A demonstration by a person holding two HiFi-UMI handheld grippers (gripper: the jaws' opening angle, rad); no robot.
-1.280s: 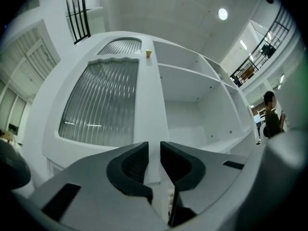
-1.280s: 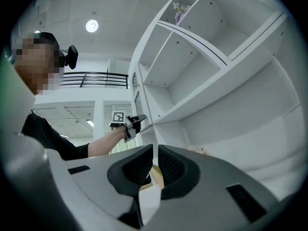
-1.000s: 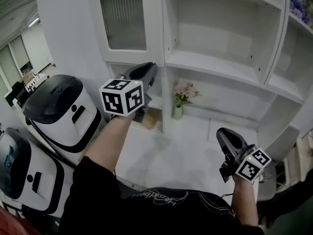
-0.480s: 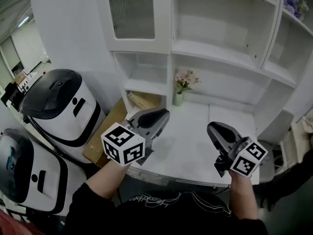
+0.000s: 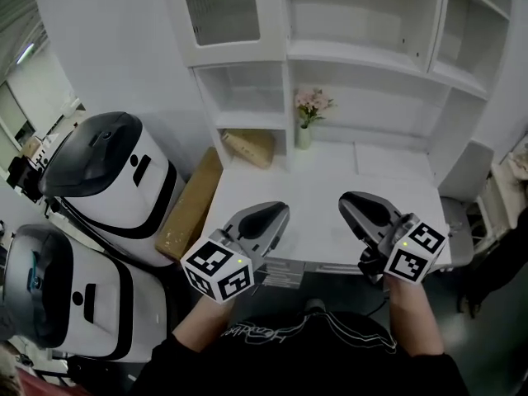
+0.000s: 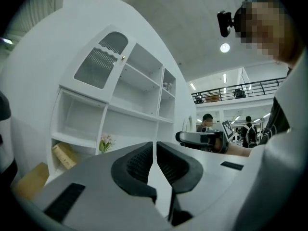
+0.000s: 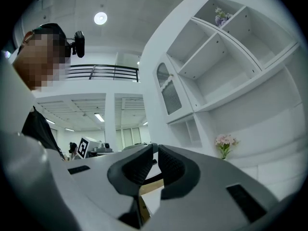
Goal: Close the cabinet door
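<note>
Left hand-held gripper (image 5: 272, 215) and right hand-held gripper (image 5: 353, 206) are hovering empty, jaws nearly together, the left's just closing. The door (image 5: 221, 7) is looking shut; unlatched, it could swing open.

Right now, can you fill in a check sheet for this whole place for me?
Surface: white desk, mostly bare.
Job's things: cabinet door, ribbed glass, looks shut.
Clutter: flower vase at the desk's back; box in the low cubby; flat cardboard beside the desk; two white machines on the left.
Grippers: left hand-held gripper has just been closing, jaws together, nothing between them; right hand-held gripper jaws together, empty; both near the desk's front edge.
Cables: maybe a thin dark lead between the machines, hard to be sure.
Surroundings: open shelves; people far off in a big hall.
</note>
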